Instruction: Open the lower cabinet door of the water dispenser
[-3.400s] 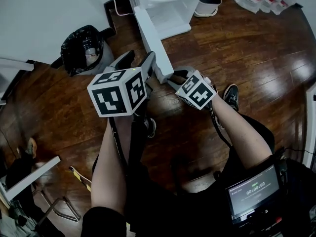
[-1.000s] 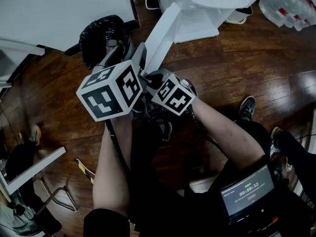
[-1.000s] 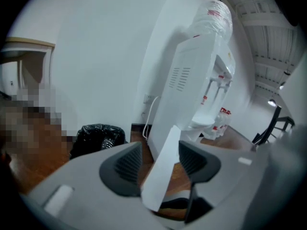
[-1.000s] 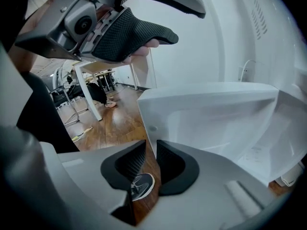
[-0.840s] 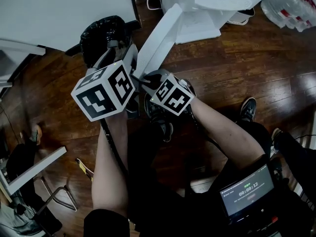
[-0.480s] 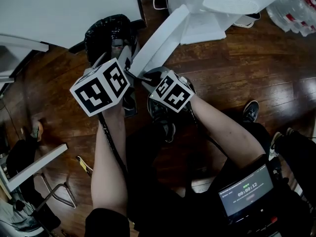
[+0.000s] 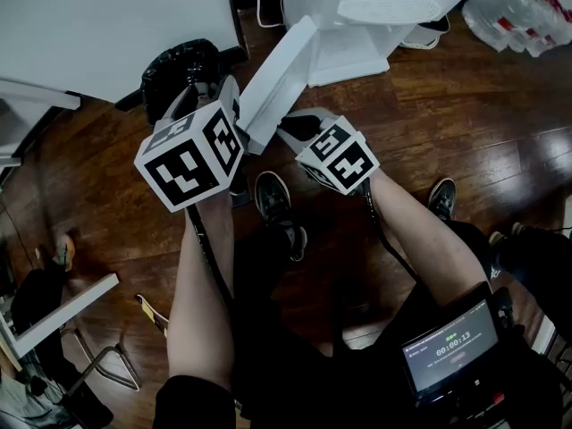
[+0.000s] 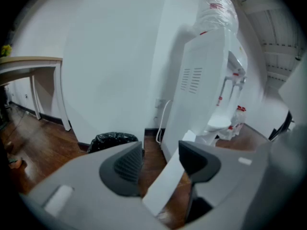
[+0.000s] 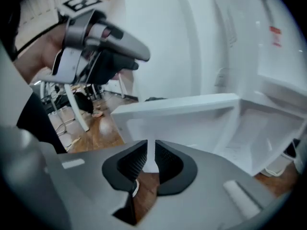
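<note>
Dark wooden floor (image 7: pixel 465 105) under a white wall (image 7: pixel 89 16), with the white water dispenser (image 7: pixel 375 7) at top centre of the head view. Its lower cabinet door (image 7: pixel 281 74) stands swung open, a thick white panel slanting down-left from the cabinet. Both bare forearms reach up the frame from the bottom centre, each tool tipped downward. The left tool (image 7: pixel 212 92) sits just left of the door, jaws spread; its own view shows the door's free end in the gap beyond the pads, touching neither. The right tool (image 7: pixel 290 123) is at the door's lower end, jaws closing and drawn to a thin slit with nothing pinched; white door shows through the slit. Head view only: black-bagged bin (image 7: pixel 179 65) at upper left, water bottles (image 7: pixel 514 7) at upper right, a small screen (image 7: pixel 451 351) at lower right, and two shoes (image 7: pixel 273 199). Left gripper view only: the dispenser upright, seen from the side, with a bottle on top (image 8: pixel 218 11), a white cable (image 8: pixel 163 119) and a wooden-topped bench (image 8: pixel 29 61) at far left. Right gripper view only: the open white compartment (image 9: pixel 259 128) at right, with the left tool in its hand at upper left.
</note>
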Demonstrator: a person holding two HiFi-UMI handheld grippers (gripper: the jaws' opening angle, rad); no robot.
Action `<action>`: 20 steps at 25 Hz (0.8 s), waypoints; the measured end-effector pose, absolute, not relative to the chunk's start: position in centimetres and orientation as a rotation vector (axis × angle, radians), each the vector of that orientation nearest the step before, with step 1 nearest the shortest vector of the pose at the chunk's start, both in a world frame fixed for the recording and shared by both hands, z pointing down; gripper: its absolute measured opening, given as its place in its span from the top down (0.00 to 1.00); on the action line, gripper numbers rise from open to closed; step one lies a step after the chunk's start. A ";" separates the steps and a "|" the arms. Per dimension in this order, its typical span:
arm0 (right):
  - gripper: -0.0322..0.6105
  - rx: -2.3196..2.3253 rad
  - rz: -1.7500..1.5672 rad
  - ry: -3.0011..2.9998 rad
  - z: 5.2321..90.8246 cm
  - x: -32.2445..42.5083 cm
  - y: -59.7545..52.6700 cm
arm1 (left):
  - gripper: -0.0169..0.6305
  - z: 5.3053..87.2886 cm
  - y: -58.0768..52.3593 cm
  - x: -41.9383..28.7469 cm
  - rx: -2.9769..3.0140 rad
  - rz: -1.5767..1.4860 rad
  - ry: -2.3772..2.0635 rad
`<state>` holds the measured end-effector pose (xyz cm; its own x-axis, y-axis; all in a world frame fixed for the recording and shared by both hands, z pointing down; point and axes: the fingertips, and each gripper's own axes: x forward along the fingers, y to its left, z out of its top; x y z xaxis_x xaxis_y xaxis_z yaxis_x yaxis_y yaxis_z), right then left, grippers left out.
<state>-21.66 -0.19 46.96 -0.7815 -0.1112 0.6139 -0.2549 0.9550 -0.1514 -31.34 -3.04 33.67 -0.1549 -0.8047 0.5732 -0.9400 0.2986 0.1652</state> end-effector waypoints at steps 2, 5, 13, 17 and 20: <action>0.87 0.429 0.375 -2.520 44.7 -18.4 -3.4 | 0.58 33.1 -3.9 -28.9 1.591 0.302 -1.978; 0.92 0.684 0.500 -2.578 40.9 -12.8 -7.4 | 0.58 32.0 -5.7 -24.6 1.680 0.274 -1.925; 0.94 0.967 0.569 -2.660 34.0 -2.9 -10.6 | 0.59 29.9 -10.1 -10.3 2.012 0.216 -1.629; 0.94 1.046 0.491 -2.682 31.5 0.5 -11.6 | 0.60 30.3 -11.4 -4.9 2.143 0.314 -1.572; 0.94 1.104 0.377 -2.699 29.6 3.1 -13.0 | 0.61 30.4 -12.0 -2.3 2.180 0.306 -1.550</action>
